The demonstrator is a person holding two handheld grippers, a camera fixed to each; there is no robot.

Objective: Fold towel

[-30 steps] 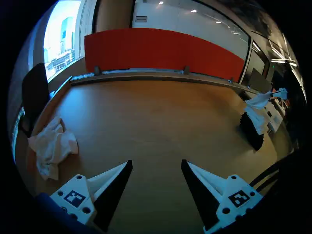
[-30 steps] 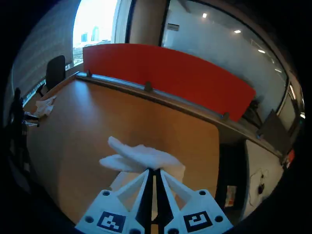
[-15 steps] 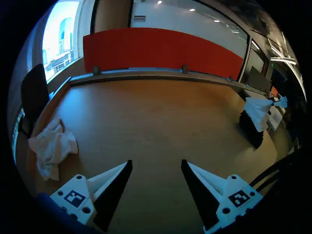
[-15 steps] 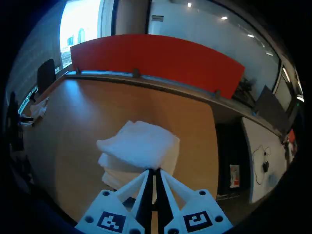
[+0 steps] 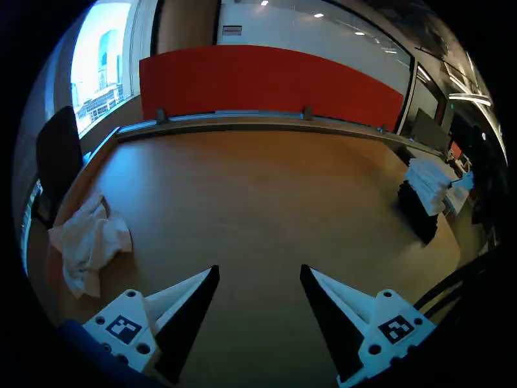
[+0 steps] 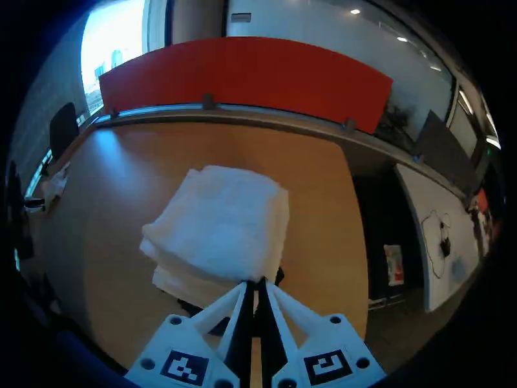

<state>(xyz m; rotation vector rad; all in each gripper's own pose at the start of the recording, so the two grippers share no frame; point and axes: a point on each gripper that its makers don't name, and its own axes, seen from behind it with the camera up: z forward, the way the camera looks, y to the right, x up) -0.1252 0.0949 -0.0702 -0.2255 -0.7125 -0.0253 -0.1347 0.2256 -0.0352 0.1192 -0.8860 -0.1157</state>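
**One towel crumpled, one stack folded**

In the left gripper view, a dark chair (image 5: 55,155) stands at the far left. Beside it, one crumpled towel (image 5: 87,242) lies near the left edge of the desk (image 5: 258,194). The left hand-held gripper (image 5: 258,301) hangs above bare wood with its fingers spread wide, holding nothing. One red partition (image 5: 271,77) runs along the back edge. Far off at the right edge, the stack of folded towels (image 5: 428,184) sits on something dark.

The right gripper view shows that stack (image 6: 220,236) close up, near the desk's right edge. Its layers are too soft to count. The right hand-held gripper (image 6: 256,301) has its fingers drawn narrow, pinching the near edge of the top towel (image 6: 226,220). The crumpled towel (image 6: 55,184) is small at the far left, well apart from the stack. There are two grippers, one loose towel and one stack.
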